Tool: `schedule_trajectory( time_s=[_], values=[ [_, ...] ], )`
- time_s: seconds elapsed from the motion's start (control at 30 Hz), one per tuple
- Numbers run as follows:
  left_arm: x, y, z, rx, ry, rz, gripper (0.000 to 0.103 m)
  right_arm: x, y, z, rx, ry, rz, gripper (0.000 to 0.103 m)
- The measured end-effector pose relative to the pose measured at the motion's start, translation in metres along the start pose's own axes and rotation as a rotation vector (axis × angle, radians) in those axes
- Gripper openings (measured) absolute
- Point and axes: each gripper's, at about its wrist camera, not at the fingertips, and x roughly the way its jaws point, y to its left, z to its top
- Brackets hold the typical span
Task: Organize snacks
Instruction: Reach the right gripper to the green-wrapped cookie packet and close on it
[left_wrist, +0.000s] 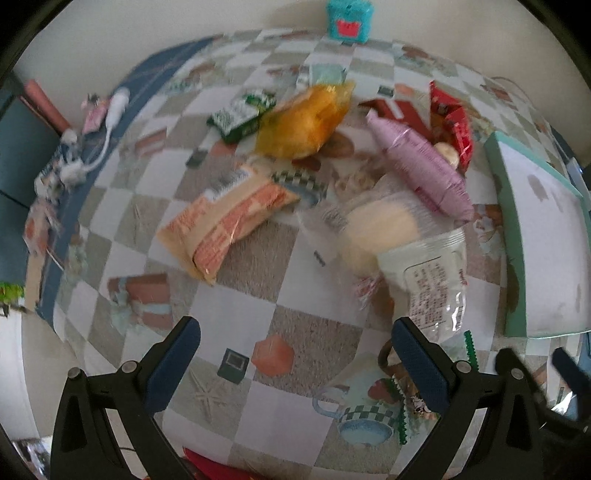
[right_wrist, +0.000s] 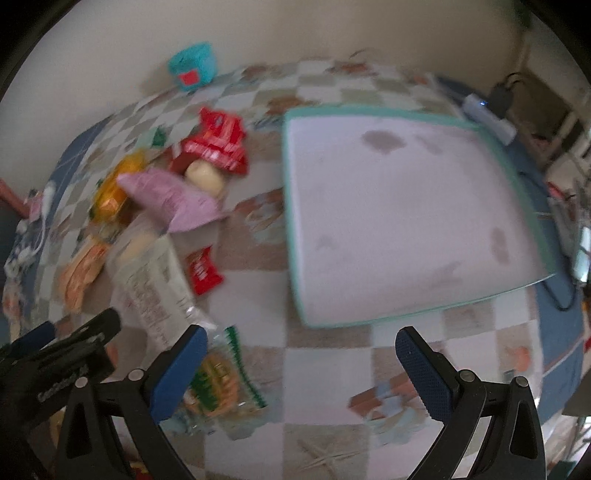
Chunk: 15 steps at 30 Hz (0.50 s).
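Several snack packets lie scattered on the checked desk (left_wrist: 258, 258), left of a teal-rimmed tray (right_wrist: 406, 206). Among them are an orange-striped packet (left_wrist: 225, 225), a pink packet (left_wrist: 421, 166), a yellow bag (left_wrist: 306, 122) and a red packet (right_wrist: 218, 142). Left tongs (left_wrist: 295, 354) and right tongs (right_wrist: 301, 363) both gape wide, holding nothing.

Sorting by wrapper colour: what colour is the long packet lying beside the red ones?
Pale pink-lilac; the long packet shows best in the left wrist view.
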Motion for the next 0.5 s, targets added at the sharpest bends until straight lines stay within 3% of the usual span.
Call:
schedule_trajectory(
  time_s=[0.2,0.5],
  values=[
    [0.02,0.013,0.001,-0.064,0.096,-0.053,0.103,0.013,0.012,-0.007,-0.047,0.073,0.032,0.103],
    [0.042,0.033,0.002,-0.133,0.142,-0.085,0.103,0.029,0.047,-0.021,-0.165,0.155,0.101,0.103]
  ],
)
